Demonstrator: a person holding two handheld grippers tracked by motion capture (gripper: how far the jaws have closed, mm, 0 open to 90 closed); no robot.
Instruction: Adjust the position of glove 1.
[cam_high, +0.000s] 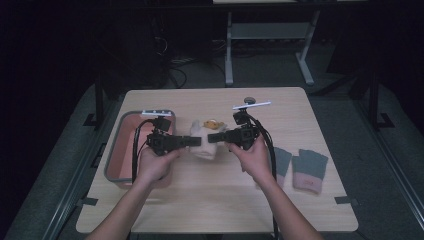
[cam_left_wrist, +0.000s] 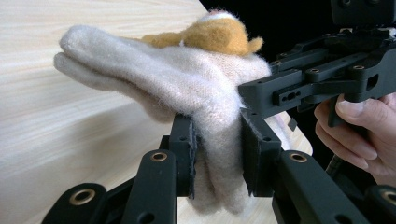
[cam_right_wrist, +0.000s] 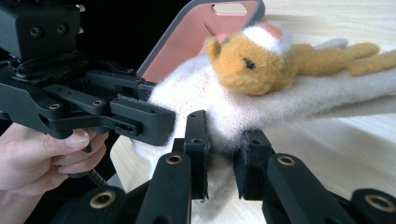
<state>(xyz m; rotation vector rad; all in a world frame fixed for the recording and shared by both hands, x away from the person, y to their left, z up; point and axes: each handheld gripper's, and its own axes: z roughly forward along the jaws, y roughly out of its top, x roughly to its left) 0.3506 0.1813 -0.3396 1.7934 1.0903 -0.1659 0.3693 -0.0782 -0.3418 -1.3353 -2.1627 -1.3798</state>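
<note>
A cream fuzzy sock (cam_high: 204, 145) with an orange plush animal (cam_high: 212, 123) on it hangs between my two grippers above the table's middle. My left gripper (cam_high: 198, 141) comes in from the left and is shut on the sock's edge; in the left gripper view its pads pinch the cream fabric (cam_left_wrist: 219, 154). My right gripper (cam_high: 212, 137) comes in from the right and is shut on the sock (cam_right_wrist: 219, 126) beside the plush animal (cam_right_wrist: 252, 58). The rest of the sock (cam_left_wrist: 140, 74) stretches away over the wooden tabletop.
A grey-rimmed pink tray (cam_high: 120, 145) stands at the table's left, under my left hand. Two grey socks with pink cuffs (cam_high: 310, 170) lie at the right edge. The wooden table (cam_high: 210, 205) has bare room in front; a dark floor and desk legs lie beyond.
</note>
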